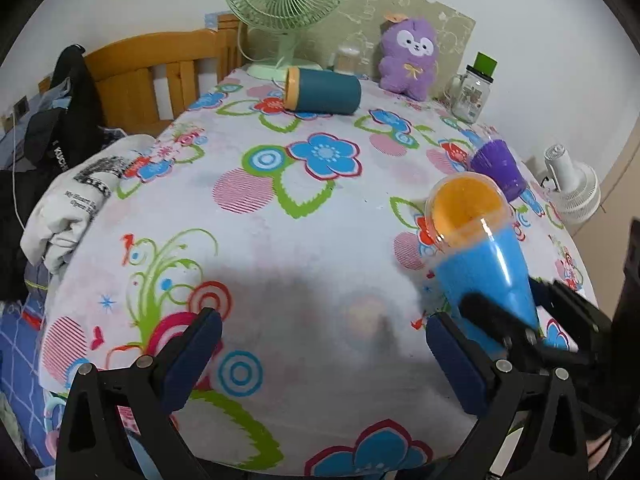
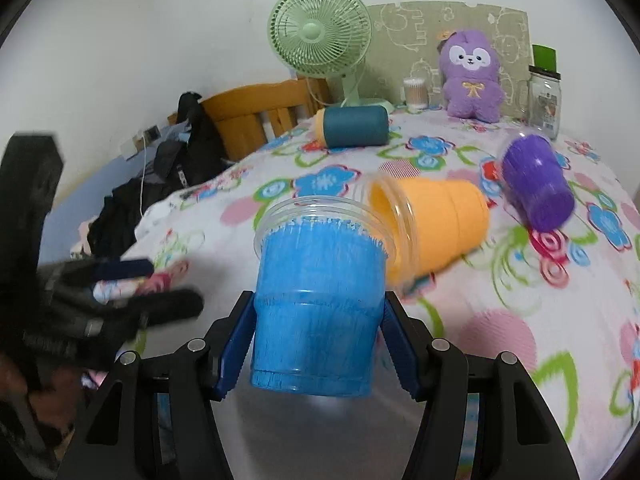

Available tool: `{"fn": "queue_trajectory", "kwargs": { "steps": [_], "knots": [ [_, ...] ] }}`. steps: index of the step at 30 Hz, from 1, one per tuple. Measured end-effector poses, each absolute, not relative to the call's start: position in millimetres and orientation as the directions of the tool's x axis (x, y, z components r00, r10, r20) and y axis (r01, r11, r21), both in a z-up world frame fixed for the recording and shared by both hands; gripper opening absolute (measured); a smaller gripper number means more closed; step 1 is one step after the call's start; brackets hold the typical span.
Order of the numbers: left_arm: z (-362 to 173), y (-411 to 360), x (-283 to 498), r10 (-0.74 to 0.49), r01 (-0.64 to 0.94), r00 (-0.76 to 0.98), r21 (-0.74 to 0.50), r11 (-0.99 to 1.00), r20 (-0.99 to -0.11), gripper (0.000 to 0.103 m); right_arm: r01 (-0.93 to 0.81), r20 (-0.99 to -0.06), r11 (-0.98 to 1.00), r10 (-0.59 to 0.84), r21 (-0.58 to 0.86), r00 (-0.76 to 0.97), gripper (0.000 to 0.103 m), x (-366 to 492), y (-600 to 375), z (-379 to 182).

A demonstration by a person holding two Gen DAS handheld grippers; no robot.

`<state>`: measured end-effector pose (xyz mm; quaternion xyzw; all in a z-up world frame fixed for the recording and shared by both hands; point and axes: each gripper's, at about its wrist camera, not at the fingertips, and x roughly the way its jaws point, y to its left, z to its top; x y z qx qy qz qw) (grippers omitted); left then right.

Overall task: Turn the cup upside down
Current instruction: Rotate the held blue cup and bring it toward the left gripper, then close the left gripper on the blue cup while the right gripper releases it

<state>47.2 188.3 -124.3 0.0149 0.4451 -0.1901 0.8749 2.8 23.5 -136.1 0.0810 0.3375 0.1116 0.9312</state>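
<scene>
In the left wrist view the left claw (image 1: 320, 354) hangs wide open over the flowered cloth of the bench (image 1: 280, 216), gripping nothing; off to its right the blue cup (image 1: 486, 280) is held in the right claw (image 1: 516, 320), with an orange cup (image 1: 466, 210) lying just beyond its rim and a purple cup (image 1: 498, 168) further back. The risk, as I judge it, is that turning the blue cup here swings its clear rim into the orange cup and knocks it rolling. In the right wrist view the right claw (image 2: 318, 338) is closed on the blue cup (image 2: 320, 304), pads pressing both sides of the lower body, mouth up and tilted away, base nearest the camera. The wall looks thin and tapered, so the cup could slip or buckle mid-turn. The orange cup (image 2: 436, 224) lies on its side just behind.
</scene>
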Motion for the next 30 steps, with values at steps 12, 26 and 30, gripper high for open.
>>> {"fn": "queue_trajectory", "kwargs": {
  "steps": [12, 26, 30],
  "knots": [
    [-120.9, 195.0, 47.4, -0.312, 0.334, 0.543, -0.141, 0.932, -0.780, 0.103, -0.102, -0.663, 0.966, 0.238, 0.238, 0.710, 0.081, 5.6, 24.4, -136.2],
    [-103.9, 178.3, 31.5, -0.328, 0.370, 0.562, -0.123, 0.921, -0.760, 0.103, -0.099, -0.596, 0.966, 0.226, 0.238, 0.771, 0.086, -30.3, 2.8, -102.7],
    [-95.3, 170.2, 26.3, -0.330, 0.376, 0.580, -0.115, 0.919, -0.745, 0.103, -0.093, -0.561, 0.969, 0.210, 0.231, 0.801, 0.086, -43.9, -8.5, -90.2]
  ]
}}
